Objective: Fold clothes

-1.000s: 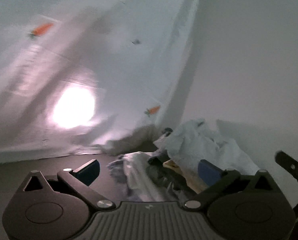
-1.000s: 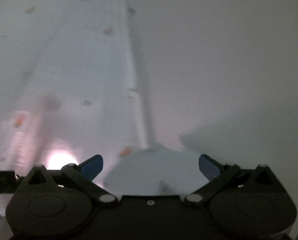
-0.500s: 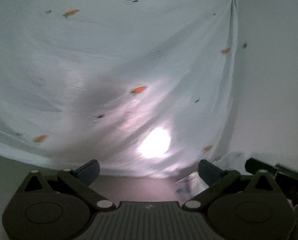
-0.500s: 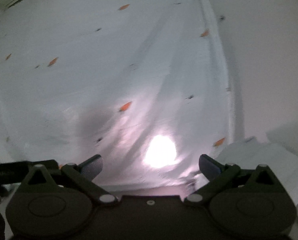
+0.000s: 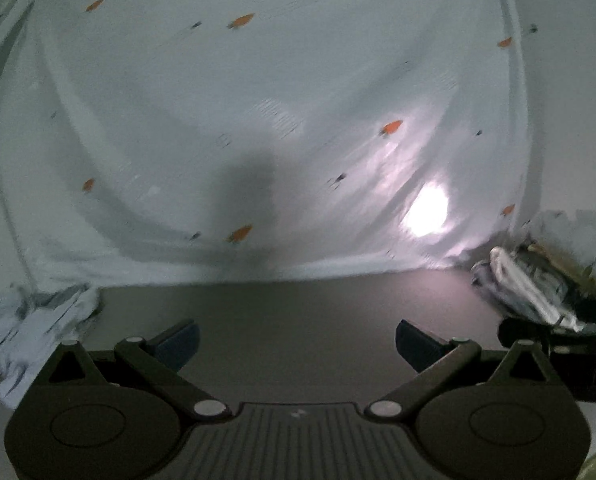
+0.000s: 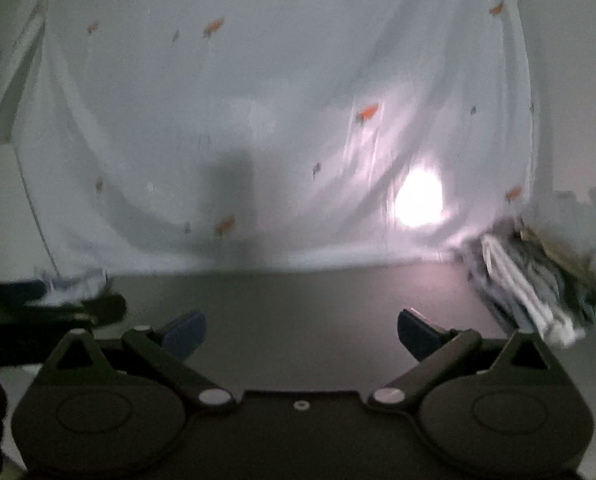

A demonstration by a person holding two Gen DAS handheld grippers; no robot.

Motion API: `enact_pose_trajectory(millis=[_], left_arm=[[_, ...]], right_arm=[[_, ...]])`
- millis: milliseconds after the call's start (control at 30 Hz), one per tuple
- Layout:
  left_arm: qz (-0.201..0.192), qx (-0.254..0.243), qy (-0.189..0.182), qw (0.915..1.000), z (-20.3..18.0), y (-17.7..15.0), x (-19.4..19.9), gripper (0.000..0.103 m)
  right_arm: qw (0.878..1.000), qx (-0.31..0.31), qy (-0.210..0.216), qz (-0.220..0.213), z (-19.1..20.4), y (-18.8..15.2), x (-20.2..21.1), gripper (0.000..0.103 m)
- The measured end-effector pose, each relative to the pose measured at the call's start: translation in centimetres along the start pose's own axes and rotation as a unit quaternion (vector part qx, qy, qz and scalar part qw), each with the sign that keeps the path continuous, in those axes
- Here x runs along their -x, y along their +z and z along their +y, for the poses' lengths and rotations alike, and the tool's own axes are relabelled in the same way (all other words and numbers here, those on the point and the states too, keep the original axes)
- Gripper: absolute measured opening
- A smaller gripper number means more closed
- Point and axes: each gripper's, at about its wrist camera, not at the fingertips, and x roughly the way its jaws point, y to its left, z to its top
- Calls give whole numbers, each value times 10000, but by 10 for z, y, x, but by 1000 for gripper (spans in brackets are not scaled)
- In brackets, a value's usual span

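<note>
A crumpled pile of clothes [image 5: 530, 280] in white, grey and tan lies at the right on the dark table [image 5: 298, 304]. A pale blue-white garment [image 5: 38, 320] lies bunched at the left. My left gripper [image 5: 296, 340] hovers low over the bare table between them, open, with nothing in it. In the right wrist view the pile [image 6: 538, 280] sits close to the right of my right gripper [image 6: 301, 330], which is also open and holds nothing. The pale garment [image 6: 74, 280] shows blurred at the left there.
A white sheet with small orange carrot prints [image 5: 258, 100] hangs behind the table [image 6: 298, 296], a bright light spot [image 5: 426, 212] shining through it. The same sheet [image 6: 258, 80] fills the right wrist view. A plain wall [image 5: 578, 120] stands at the right.
Both views have swung and dropped from the sheet and wall to face the table. The clothes pile now sits at the right instead of near the middle. Both grippers stay open.
</note>
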Motion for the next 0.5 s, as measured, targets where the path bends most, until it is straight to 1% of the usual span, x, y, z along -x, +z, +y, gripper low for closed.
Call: enact_pose_trajectory(millis=[67, 200, 333, 500], left_arm=[[113, 20, -6, 9999, 14, -10, 12, 103], [353, 169, -143, 9991, 37, -23, 29, 103], [533, 295, -271, 9978, 57, -33, 43, 103], [529, 256, -212, 9980, 70, -40, 59, 103]], right_arm=[[9994, 46, -96, 315, 17, -13, 7, 103], [9981, 6, -22, 608, 41, -30, 24, 103], [9977, 137, 4, 662, 61, -39, 38, 103], [9975, 153, 3, 687, 73, -44, 47, 103]])
